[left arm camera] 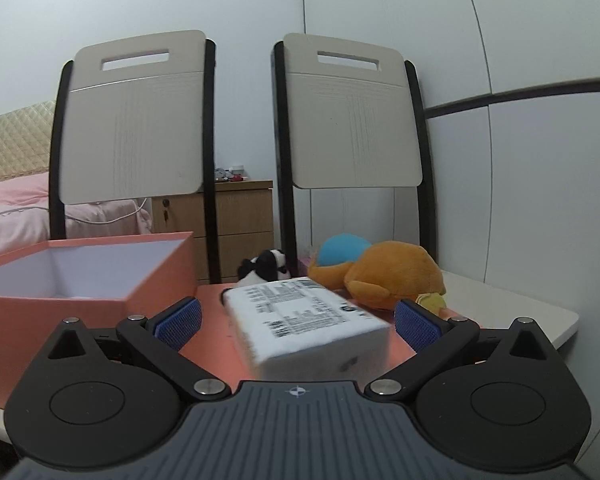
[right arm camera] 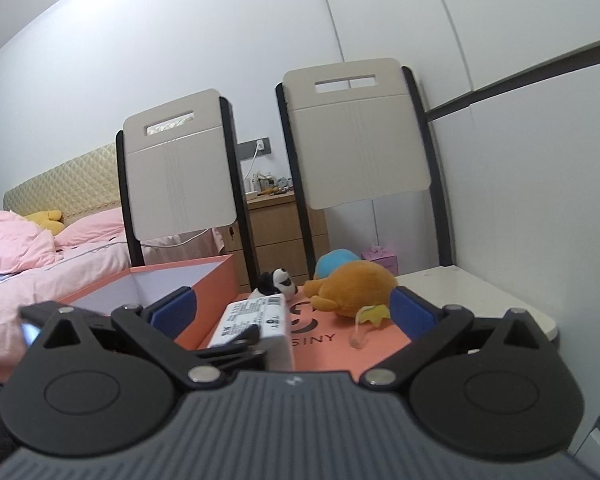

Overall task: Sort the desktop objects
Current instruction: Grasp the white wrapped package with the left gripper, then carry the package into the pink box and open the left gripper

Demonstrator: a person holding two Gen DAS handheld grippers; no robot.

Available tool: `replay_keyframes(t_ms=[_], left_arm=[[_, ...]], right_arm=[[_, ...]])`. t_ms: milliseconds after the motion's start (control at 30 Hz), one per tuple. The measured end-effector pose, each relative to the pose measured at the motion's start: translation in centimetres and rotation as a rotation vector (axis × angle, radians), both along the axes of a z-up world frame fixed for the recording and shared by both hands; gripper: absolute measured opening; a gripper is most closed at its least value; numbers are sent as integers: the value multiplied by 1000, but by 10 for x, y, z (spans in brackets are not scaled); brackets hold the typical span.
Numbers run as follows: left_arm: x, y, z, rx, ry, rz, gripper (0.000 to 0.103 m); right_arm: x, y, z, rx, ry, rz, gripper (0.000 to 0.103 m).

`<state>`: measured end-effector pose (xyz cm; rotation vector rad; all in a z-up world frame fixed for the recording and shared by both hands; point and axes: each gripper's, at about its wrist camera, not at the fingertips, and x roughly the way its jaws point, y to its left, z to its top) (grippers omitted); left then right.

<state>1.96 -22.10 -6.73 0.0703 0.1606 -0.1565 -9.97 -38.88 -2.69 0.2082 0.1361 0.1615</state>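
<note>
A white box [left arm camera: 306, 320] with a printed label lies on a flat orange lid [right arm camera: 340, 344] on the tabletop [left arm camera: 512, 312]. The left gripper [left arm camera: 298, 318] has its blue fingers [left arm camera: 180, 320] spread wide, one on each side of the white box — neither one touches it. The right gripper [right arm camera: 292, 312] is spread wide too and holds nothing. To the left of the white box stands an open orange box [left arm camera: 84, 280], and its inside looks bare and white. Just behind the white box sits a small black-and-white plush [left arm camera: 266, 270]. Behind the white box and to its right lies an orange plush [left arm camera: 388, 274] with a blue part — it rests on the orange lid as well. Two chairs [left arm camera: 136, 128] stand behind the tabletop.
</note>
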Motion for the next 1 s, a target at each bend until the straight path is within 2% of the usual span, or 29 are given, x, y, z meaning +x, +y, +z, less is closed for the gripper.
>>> replay_keyframes(t_ms=[100,267,367,500,533,567,733,1000], left_arm=[[14,-20,-7,11,-18,82,103],[37,-32,-14,40,59,177,103],[44,-28,-19,40,121,158,103],[51,-21,-17,17,163,157,103],[53,-18,-15,4,176,153,97],[54,-14,-12,-4,188,153,92],[44,6,8,-25,219,120,88],[0,52,78,10,151,34,88]], right_arm=[[-5,-12,-2,24,-1,-10,103],[-7,-23,-6,40,7,-17,103],[-8,-24,-8,36,11,-16,103],[-7,-26,-9,60,16,-16,103],[-6,-26,-9,65,18,-16,103],[-5,-25,-9,69,18,-15,103],[-3,-26,-9,99,16,-39,103],[8,-18,-8,168,31,-55,103]])
